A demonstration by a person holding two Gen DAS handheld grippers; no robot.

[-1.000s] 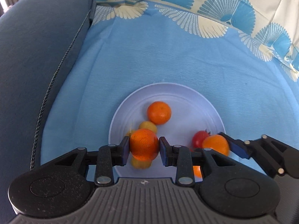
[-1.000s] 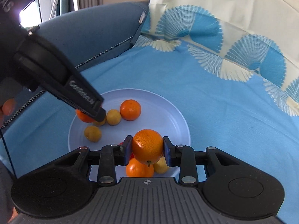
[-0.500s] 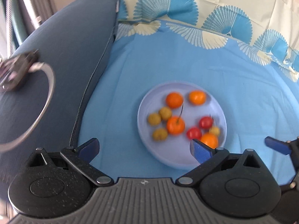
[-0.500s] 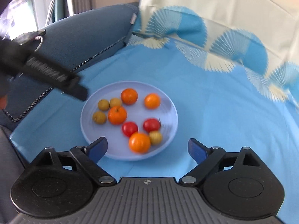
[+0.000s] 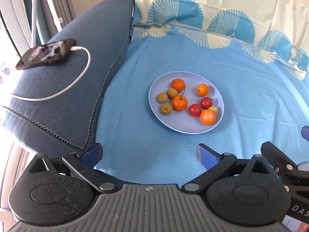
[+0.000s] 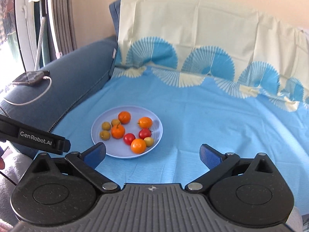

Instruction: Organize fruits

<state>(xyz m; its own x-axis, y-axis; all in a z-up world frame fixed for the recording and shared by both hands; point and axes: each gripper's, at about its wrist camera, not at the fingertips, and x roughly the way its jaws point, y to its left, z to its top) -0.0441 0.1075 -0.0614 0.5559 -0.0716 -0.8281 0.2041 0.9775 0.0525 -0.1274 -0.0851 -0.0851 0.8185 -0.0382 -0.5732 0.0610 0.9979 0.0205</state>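
Observation:
A pale blue plate (image 5: 185, 127) (image 6: 154, 147) lies on the blue cloth and holds several fruits: oranges (image 5: 179, 102) (image 6: 117, 131), two red tomatoes (image 5: 194, 109) (image 6: 129, 138) and small yellow-green fruits (image 5: 162, 97) (image 6: 106, 125). My left gripper (image 5: 149, 154) is open and empty, pulled back from the plate's near side. My right gripper (image 6: 152, 153) is open and empty, also back from the plate. Part of the right gripper (image 5: 280, 160) shows at the lower right of the left wrist view.
A blue sofa armrest (image 5: 77, 89) rises left of the cloth, with a phone (image 5: 46, 53) and white cable (image 5: 81, 75) on it. A patterned cloth (image 6: 193, 44) covers the backrest behind. The left gripper's arm (image 6: 32, 137) crosses the right view's left edge.
Both grippers let go of their oranges onto the plate, opened wide, and drew back and up from the plate.

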